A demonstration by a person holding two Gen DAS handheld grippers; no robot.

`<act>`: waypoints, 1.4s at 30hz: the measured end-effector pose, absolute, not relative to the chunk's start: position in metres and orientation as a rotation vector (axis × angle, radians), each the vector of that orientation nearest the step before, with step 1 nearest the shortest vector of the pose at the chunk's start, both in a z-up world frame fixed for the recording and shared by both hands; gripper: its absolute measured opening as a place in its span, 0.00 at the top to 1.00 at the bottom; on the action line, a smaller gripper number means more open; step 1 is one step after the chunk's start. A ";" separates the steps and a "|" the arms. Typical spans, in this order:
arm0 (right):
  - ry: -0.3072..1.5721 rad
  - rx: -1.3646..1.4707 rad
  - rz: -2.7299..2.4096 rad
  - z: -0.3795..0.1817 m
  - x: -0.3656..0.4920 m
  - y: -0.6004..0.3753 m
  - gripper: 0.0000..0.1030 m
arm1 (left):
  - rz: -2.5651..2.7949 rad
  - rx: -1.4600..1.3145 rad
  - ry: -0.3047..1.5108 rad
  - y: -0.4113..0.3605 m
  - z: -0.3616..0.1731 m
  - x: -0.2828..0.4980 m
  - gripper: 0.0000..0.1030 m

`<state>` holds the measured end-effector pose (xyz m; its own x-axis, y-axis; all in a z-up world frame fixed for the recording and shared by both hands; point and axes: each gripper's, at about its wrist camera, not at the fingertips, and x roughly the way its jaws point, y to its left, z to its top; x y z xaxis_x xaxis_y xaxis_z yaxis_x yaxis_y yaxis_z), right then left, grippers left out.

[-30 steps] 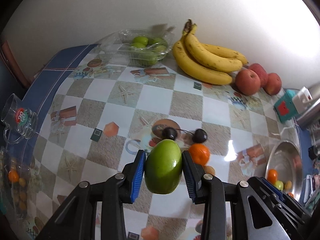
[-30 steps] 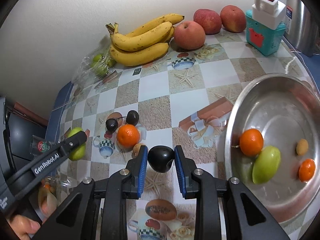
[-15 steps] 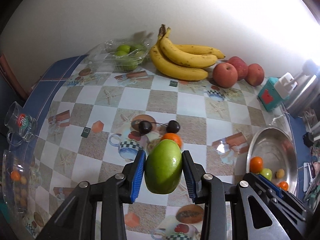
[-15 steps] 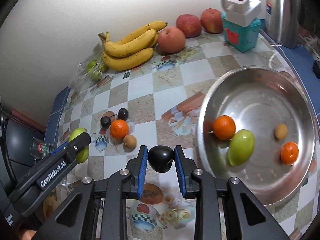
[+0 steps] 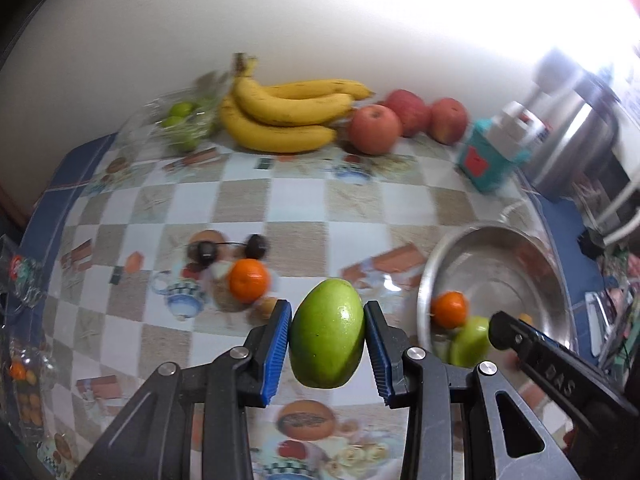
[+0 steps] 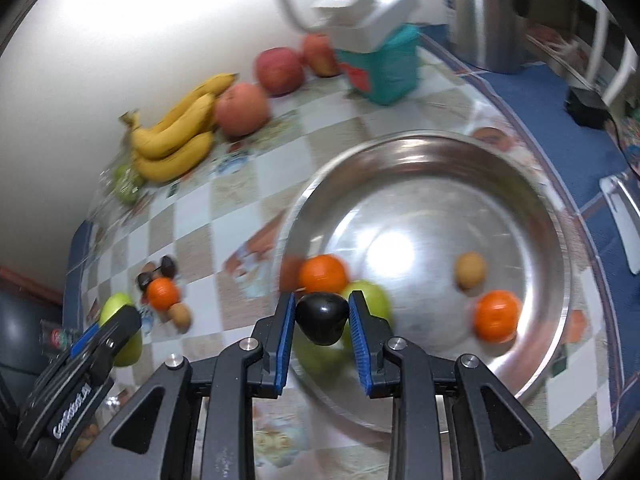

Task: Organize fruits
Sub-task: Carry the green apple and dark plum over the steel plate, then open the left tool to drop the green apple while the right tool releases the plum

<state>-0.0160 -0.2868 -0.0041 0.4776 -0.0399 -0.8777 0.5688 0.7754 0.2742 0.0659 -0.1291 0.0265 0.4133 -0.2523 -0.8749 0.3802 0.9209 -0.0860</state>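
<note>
So both grippers are loaded right now. The left gripper (image 5: 326, 346) is clamped on a green mango (image 5: 327, 334), blue pads pressing on both of its sides, and it hangs above the checkered table (image 5: 304, 208), just left of the steel bowl (image 5: 556, 280). The right gripper (image 6: 322, 320) is squeezed tight around a small dark plum-looking fruit (image 6: 321, 317) and sits over the near-left part of that bowl (image 6: 420, 148).

Inside the bowl I count 2 oranges (image 6: 496, 316), 1 green mango (image 6: 374, 294) and 1 small tan fruit (image 6: 471, 269). Out on the table there's 1 loose orange (image 5: 248, 280), 2 dark fruits (image 5: 256, 246) joined by a stem, and a small brownish one half hidden beside the orange. Further back along the wall: the bananas (image 5: 284, 120), 3 apples (image 5: 374, 129) and a clear bag of green fruit (image 5: 180, 124).

My read: this is the carry-to-bowl step, with both fruits on the way in. Next move looks like lowering the dark fruit into a free spot and letting go gently so it doesn't knock the oranges, then bringing the mango over the rim. The mango is smooth and heavy-looking, so it could slip if tilted much.
</note>
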 end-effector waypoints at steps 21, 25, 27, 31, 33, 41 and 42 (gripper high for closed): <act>0.921 0.695 -0.455 -0.020 -0.034 -0.352 0.72 | -0.602 0.124 1.122 -0.204 -0.009 0.045 0.61; 0.918 0.670 -0.435 -0.024 -0.027 -0.349 0.72 | -0.615 0.107 1.127 -0.207 -0.015 0.046 0.61; 0.921 0.661 -0.424 -0.027 -0.022 -0.347 0.72 | -0.620 0.107 1.128 -0.209 -0.017 0.046 0.61; 0.920 0.662 -0.409 -0.033 -0.017 -0.345 0.72 | -0.625 0.121 1.130 -0.213 -0.023 0.044 0.61; 0.927 0.656 -0.406 -0.035 -0.015 -0.344 0.72 | -0.627 0.128 1.132 -0.215 -0.025 0.043 0.61; 0.956 0.668 -0.422 -0.046 -0.015 -0.347 0.72 | -0.616 0.147 1.134 -0.218 -0.030 0.044 0.61; 0.960 0.670 -0.423 -0.046 -0.015 -0.347 0.72 | -0.618 0.144 1.133 -0.217 -0.030 0.044 0.61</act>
<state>-0.0150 -0.3474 -0.0464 0.5175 -0.0398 -0.8547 0.6038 0.7248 0.3318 0.0440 -0.2174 -0.0296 0.2781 -0.3876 -0.8789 0.5287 0.8257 -0.1968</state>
